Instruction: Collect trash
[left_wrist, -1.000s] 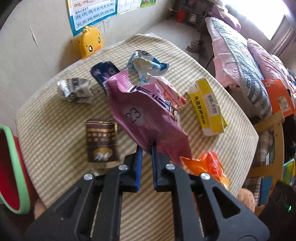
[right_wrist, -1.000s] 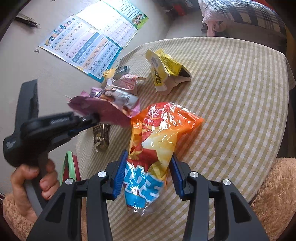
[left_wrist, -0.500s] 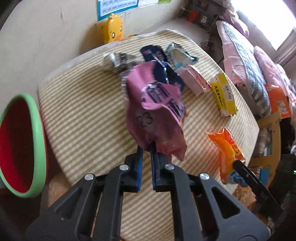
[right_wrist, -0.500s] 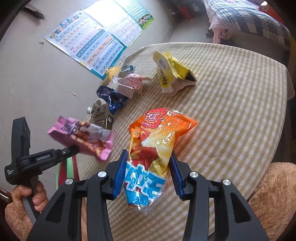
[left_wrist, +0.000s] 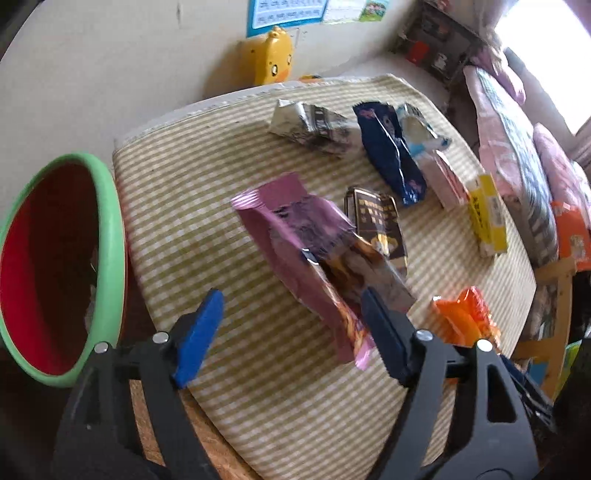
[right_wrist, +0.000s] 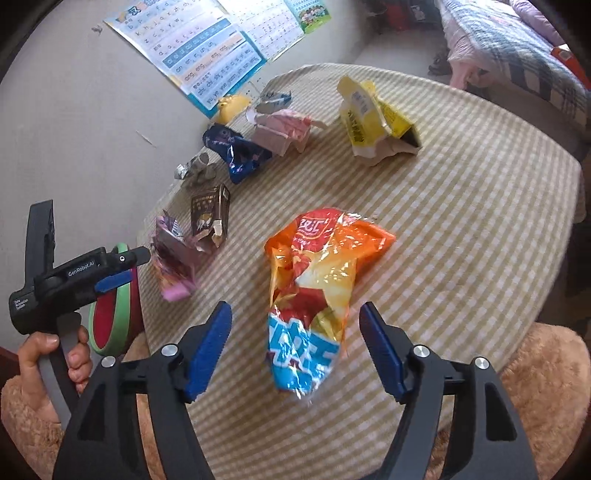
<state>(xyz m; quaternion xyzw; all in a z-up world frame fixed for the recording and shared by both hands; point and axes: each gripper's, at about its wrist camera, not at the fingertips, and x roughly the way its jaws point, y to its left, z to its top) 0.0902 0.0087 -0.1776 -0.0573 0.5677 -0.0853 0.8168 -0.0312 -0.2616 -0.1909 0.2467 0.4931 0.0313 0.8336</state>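
My left gripper (left_wrist: 291, 336) is open. The pink snack bag (left_wrist: 303, 266) lies loose on the checked tablecloth between its fingers, near the table's left edge; it also shows in the right wrist view (right_wrist: 173, 262). A red bin with a green rim (left_wrist: 110, 236) stands just left of the table. My right gripper (right_wrist: 295, 343) is open around the lower end of an orange and blue chip bag (right_wrist: 317, 288) lying on the cloth. The left gripper (right_wrist: 122, 266) shows in the right wrist view beside the bin (right_wrist: 122, 314).
More trash lies on the table: a brown carton (left_wrist: 376, 225), a dark blue wrapper (left_wrist: 391, 155), a crumpled silver wrapper (left_wrist: 310, 125), a pink packet (left_wrist: 443, 181) and a yellow box (left_wrist: 487, 218). A yellow duck toy (left_wrist: 273, 62) sits by the wall. A bed (left_wrist: 517, 147) stands at right.
My left gripper carried the pink bag left toward the bin, then opened; the bag now lies on the table edge. My right gripper has opened wider around the chip bag.
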